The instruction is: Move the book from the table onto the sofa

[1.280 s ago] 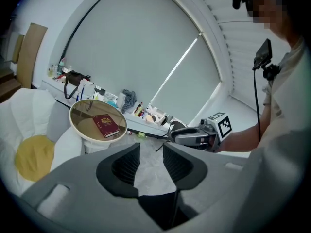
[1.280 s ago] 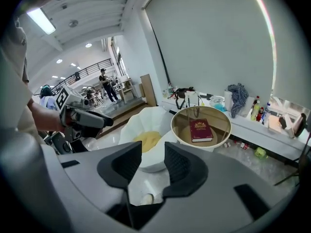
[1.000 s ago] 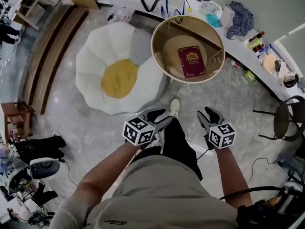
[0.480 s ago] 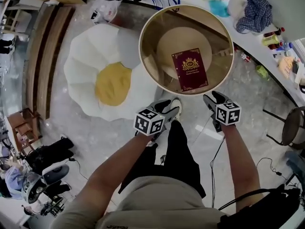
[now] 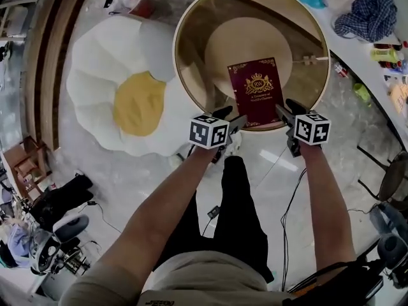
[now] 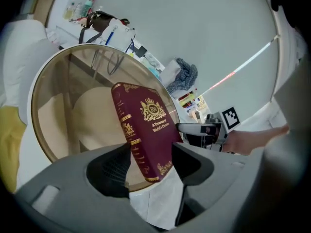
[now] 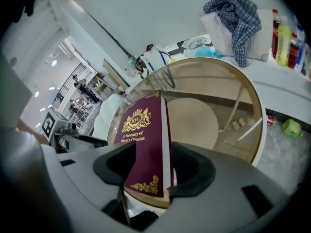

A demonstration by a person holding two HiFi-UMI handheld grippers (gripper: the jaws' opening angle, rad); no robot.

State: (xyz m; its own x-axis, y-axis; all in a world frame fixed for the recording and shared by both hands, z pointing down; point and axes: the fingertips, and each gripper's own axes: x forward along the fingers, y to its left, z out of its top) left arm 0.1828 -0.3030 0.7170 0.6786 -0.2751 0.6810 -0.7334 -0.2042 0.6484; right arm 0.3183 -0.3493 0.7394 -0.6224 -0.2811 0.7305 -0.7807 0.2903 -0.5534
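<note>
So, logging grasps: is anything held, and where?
Nothing yet: left gripper and right gripper, jaws just opened wider, frame near corners of the book, unclamped.

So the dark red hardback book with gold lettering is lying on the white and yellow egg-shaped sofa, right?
No. The head view shows the dark red hardback book with gold lettering lying on the round glass-topped table with a wooden rim, beside the white and yellow egg-shaped sofa, not on it.

The right gripper's (image 7: 151, 173) jaws had just been opening, the maroon book's (image 7: 143, 140) corner between them. The book lay on a glass table (image 7: 233, 81).
</note>
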